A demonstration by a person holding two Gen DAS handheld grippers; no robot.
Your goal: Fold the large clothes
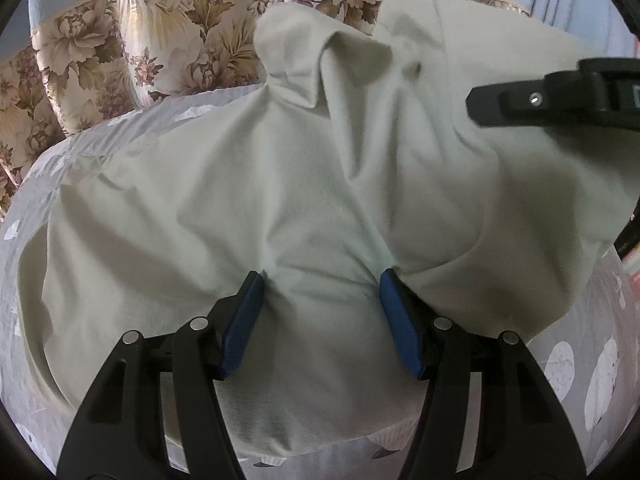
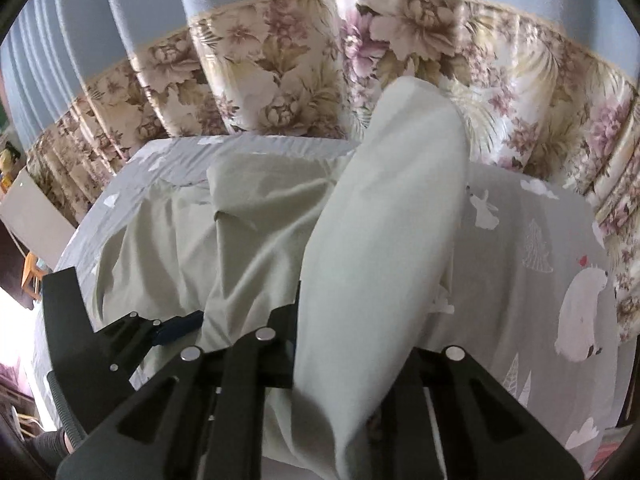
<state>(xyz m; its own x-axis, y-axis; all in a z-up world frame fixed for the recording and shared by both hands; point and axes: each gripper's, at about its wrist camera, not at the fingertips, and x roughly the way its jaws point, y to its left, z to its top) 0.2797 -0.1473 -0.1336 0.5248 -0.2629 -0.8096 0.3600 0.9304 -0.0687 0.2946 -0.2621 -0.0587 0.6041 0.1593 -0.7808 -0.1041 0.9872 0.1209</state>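
The left claw (image 1: 322, 276) sits low in the middle of its frame, its two blue pads (image 1: 242, 324) spread apart and resting on the pale cloth (image 1: 224, 200), with a soft hump of it between them. The right claw (image 2: 340, 360) is pressed together on a fold of the same cloth, which stands up from it like a tall flap in the middle of its frame. The rest of the cloth lies rumpled on the grey bed sheet (image 2: 520, 248) with white animals. Behind the bed, at the top of the frame, hangs a flowery curtain (image 2: 304, 60).
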